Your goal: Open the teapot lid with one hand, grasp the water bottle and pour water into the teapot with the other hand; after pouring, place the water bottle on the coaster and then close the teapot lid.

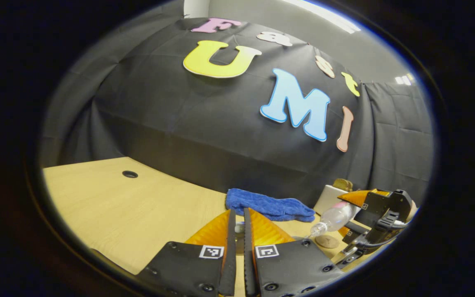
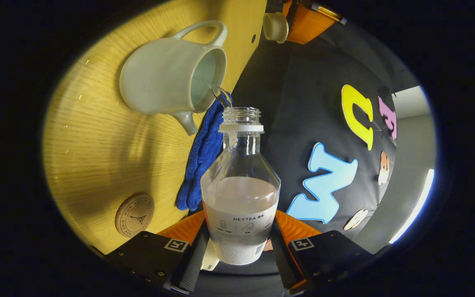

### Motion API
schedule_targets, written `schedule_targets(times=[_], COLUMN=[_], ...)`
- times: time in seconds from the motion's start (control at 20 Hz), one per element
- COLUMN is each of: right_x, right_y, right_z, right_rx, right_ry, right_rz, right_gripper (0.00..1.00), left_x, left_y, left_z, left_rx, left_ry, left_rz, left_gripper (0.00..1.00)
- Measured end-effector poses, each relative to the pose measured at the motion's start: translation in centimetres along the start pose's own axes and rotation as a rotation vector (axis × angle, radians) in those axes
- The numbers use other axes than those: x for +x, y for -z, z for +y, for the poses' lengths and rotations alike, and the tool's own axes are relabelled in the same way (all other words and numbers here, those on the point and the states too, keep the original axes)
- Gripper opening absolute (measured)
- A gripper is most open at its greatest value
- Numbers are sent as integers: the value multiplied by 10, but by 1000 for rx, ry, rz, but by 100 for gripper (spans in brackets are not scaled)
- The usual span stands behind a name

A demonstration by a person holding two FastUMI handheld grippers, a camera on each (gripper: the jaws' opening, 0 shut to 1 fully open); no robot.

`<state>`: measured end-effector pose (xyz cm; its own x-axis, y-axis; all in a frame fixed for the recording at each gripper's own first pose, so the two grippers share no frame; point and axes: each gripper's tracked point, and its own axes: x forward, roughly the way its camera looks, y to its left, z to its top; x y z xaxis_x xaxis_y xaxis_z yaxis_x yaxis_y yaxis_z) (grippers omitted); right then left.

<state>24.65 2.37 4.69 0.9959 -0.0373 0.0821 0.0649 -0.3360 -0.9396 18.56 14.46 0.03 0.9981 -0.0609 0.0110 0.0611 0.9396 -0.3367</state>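
Pouring: right claw (image 2: pixel 239 247) clamps uncapped water bottle (image 2: pixel 240 194), part full, tilted; water streams into open teapot (image 2: pixel 167 78) on table (image 2: pixel 93 152). Left claw (image 1: pixel 237 231) pinches teapot lid (image 2: pixel 275 27). Coaster (image 2: pixel 135 215) bare.

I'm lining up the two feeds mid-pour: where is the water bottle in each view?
Left gripper view: the water bottle sits low right, tilted, held by the right gripper.
Right gripper view: it stands bottom centre, clamped between that camera's own fingers, mouth toward the teapot.
Shared landmark: the blue cloth.
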Motion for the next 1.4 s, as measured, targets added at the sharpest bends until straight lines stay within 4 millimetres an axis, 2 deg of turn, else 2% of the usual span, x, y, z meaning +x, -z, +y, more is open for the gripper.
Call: schedule_targets(times=[0.25, 0.3, 0.4, 0.6, 0.7, 0.8, 0.95, 1.05, 1.1, 1.4], right_x=[-6, -7, -8, -14, -13, -14, -11, -7, -7, -5], right_y=[-8, -8, -11, -16, -20, -28, -29, -29, -29, -30], right_z=[-7, -8, -11, -15, -24, -30, -34, -41, -43, -51], right_rx=[-64, -78, -102, -134, -171, -190, -211, -236, -253, -340], right_ry=[36, 47, 67, 99, 131, 142, 154, 164, 170, 210], right_rz=[-26, -30, -39, -58, -70, -81, -90, -94, -95, -106], right_gripper=[75, 75, 75, 75, 71, 75, 75, 74, 74, 74], left_x=[-1, 1, 0, -1, -2, -4, -1, -3, -2, -2], left_y=[1, 4, 2, -1, -3, -4, -3, -4, -3, -4], left_z=[2, 1, -2, 0, 1, 2, 2, 3, 2, 3], left_rx=[2, 3, -1, -7, -11, -14, -18, -21, -23, -33], left_ry=[0, 1, 7, 7, 5, 4, 2, 1, 0, -1], left_rz=[6, 8, 7, -2, -9, -12, -10, -9, -9, -13], left_gripper=[17, 14, 17, 17, 17, 17, 17, 14, 17, 17])
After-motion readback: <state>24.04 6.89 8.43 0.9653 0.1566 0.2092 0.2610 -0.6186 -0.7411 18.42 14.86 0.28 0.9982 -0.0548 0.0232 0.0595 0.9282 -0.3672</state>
